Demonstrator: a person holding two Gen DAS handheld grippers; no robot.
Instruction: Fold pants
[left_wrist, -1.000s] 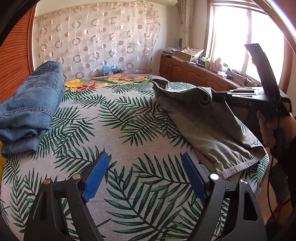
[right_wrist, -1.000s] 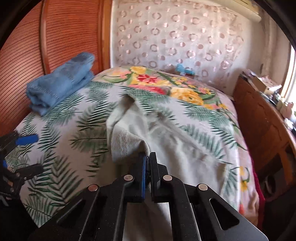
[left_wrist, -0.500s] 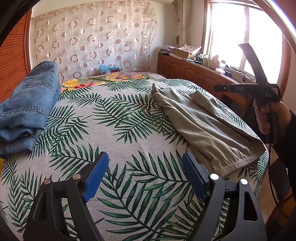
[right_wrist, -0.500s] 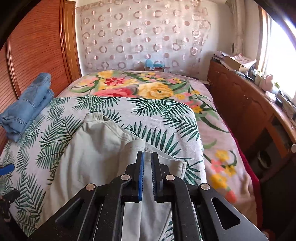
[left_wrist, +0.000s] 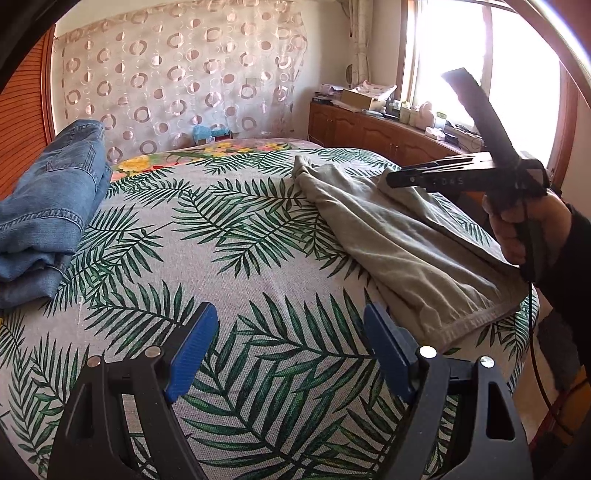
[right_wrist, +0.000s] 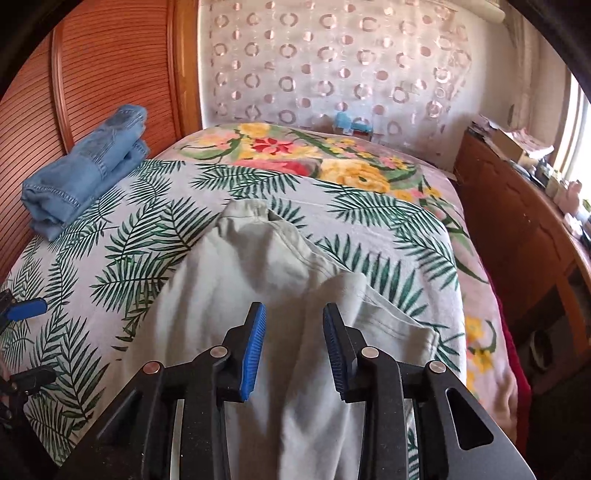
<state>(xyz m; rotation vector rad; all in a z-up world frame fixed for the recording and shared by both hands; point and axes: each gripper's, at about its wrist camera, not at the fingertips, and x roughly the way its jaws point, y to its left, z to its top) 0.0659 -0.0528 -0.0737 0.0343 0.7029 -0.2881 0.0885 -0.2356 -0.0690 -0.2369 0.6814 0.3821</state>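
Pants (right_wrist: 258, 280): matt grey-green cloth, soft, w/ stitched hems. Jeans (left_wrist: 55, 192): blue denim, coarse. Bedcover (left_wrist: 240, 258): woven cloth, matt, leaf print. Cabinet (right_wrist: 517, 236) & headboard (right_wrist: 110, 74): varnished wood, the latter ribbed. Pads (right_wrist: 253, 350): ridged blue, seen on matt black plastic.

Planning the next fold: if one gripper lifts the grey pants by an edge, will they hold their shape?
Probably not: the grey pants lie creased and slumped on the bed, so they should droop. They look thin, likely light, and may slide when pushed.

My left tongs (left_wrist: 290, 349) and right tongs (right_wrist: 294, 347): black frames, ridged blue pads (right_wrist: 253, 349), silver screws (left_wrist: 427, 351). My hand (left_wrist: 517, 229) wears a black sleeve (left_wrist: 570, 258), a thin cable (left_wrist: 532, 306) trailing below.
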